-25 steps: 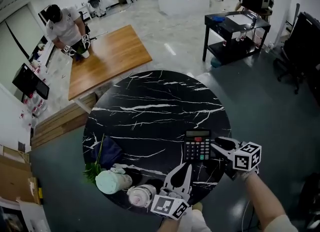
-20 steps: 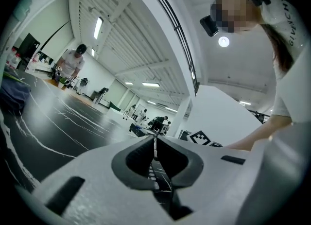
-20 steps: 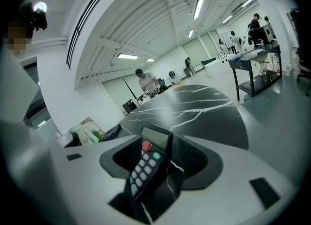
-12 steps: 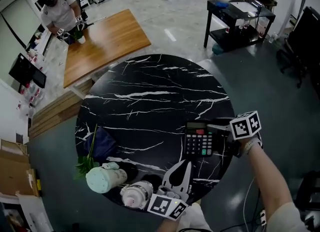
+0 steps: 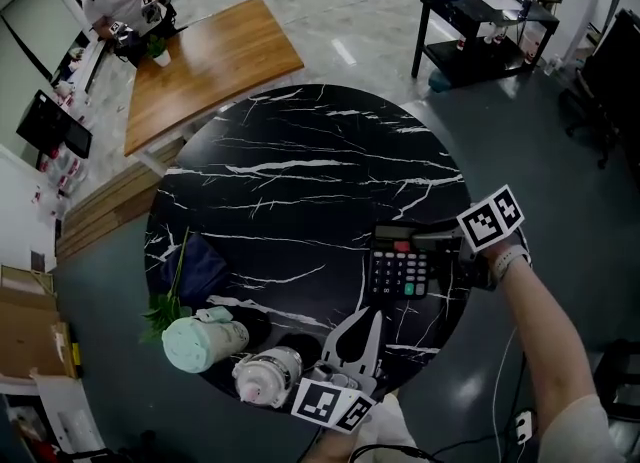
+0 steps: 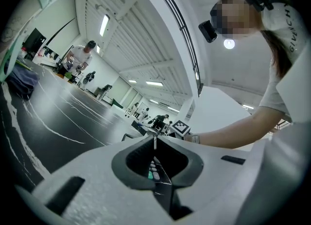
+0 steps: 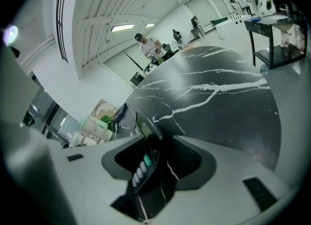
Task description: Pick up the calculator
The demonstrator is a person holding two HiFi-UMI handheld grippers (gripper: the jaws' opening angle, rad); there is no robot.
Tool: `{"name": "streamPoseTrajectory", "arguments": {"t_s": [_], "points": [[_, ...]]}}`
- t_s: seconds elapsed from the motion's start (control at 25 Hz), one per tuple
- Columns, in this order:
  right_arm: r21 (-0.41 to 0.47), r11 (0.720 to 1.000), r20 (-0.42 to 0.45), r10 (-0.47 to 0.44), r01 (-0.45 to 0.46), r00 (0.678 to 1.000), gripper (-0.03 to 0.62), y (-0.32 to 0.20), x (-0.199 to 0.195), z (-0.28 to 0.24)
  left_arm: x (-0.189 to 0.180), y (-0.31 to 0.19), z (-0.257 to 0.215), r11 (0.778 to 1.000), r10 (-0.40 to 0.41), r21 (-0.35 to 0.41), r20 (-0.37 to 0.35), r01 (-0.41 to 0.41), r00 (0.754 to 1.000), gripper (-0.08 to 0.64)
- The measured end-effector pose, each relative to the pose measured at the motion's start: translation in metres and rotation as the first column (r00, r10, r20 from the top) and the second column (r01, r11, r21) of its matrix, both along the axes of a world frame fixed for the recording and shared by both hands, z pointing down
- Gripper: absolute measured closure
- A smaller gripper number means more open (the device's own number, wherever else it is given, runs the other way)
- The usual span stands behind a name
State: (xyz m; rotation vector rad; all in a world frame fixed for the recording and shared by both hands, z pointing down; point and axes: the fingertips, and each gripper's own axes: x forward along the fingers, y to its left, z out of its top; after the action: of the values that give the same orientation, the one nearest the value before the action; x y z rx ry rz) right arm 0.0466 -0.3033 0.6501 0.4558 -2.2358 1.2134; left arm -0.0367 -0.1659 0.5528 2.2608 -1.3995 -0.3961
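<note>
The black calculator (image 5: 398,269) with grey keys and a green one lies near the right front edge of the round black marble table (image 5: 300,181). My right gripper (image 5: 434,257) reaches in from the right. Its jaws are closing with the calculator's (image 7: 145,158) right edge between them, and a gap still shows on one side. My left gripper (image 5: 372,317) rests at the table's front edge, just short of the calculator and pointing at it. Its fingertips touch, so it (image 6: 154,141) is shut and empty. A sliver of the calculator (image 6: 153,170) shows through the left gripper's frame.
At the front left of the table lie a mint green roll (image 5: 203,341), a white cup-like item (image 5: 265,376), a dark blue cloth (image 5: 205,276) and a green sprig (image 5: 165,309). Beyond stand a wooden table (image 5: 210,71), with a person (image 5: 120,1) at it, and a black cart (image 5: 490,21).
My right gripper has come in lower and tilted down, and its jaws now straddle the calculator's right edge. The left gripper has hardly moved. The calculator stays in place.
</note>
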Motion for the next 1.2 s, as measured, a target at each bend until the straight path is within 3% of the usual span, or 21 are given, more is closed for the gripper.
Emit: {"name": "streamPoseTrajectory", "arguments": {"t_s": [0.32,0.48,0.72,1.2], "points": [[-0.036,0.999,0.134,-0.005,0.010,0.991,0.494,0.010,-0.007,-0.011,-0.001,0.003,0.001,1.000,-0.003,-0.012,-0.011,0.003,1.000,0.552],[-0.045,0.998,0.233,0.063,-0.054,0.971,0.523,0.016,-0.007,-0.023,-0.001,0.002,-0.003,1.000,0.000,-0.007,-0.007,0.000,1.000,0.552],[-0.032,0.989,0.288,0.149,-0.146,0.946,0.528,0.017,0.008,-0.041,-0.003,0.002,-0.018,1.000,-0.001,0.009,-0.008,0.001,1.000,0.552],[-0.030,0.964,0.469,0.247,-0.265,0.848,0.528,0.040,0.033,-0.133,0.003,0.007,-0.084,0.996,0.024,0.081,0.003,-0.024,1.000,0.552]]}}
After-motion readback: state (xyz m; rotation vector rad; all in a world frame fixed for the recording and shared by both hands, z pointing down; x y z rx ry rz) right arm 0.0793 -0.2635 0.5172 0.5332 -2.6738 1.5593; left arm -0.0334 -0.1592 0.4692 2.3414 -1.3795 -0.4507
